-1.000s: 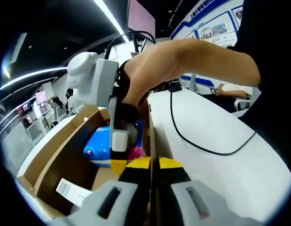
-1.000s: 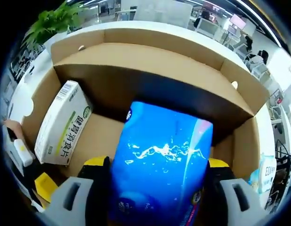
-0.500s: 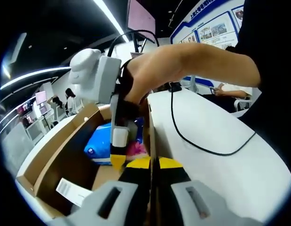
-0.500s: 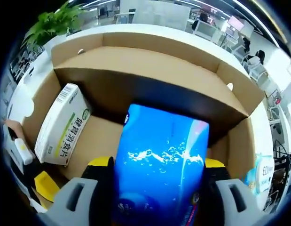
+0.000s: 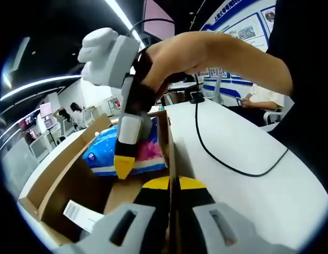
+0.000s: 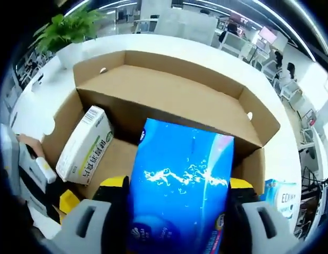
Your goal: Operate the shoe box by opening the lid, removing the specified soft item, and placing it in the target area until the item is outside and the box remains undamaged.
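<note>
Right tool (image 6: pixel 177 203) — jaws clamping blue pack (image 6: pixel 179 185)

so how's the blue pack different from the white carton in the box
The blue pack is a soft, glossy plastic bundle; the white carton is a stiff rectangular box with green print. The blue pack is clamped between the right gripper fingers, lifted above the shoe box floor, while the white carton lies untouched against the box's side wall. Both show within the open shoe box.
</note>
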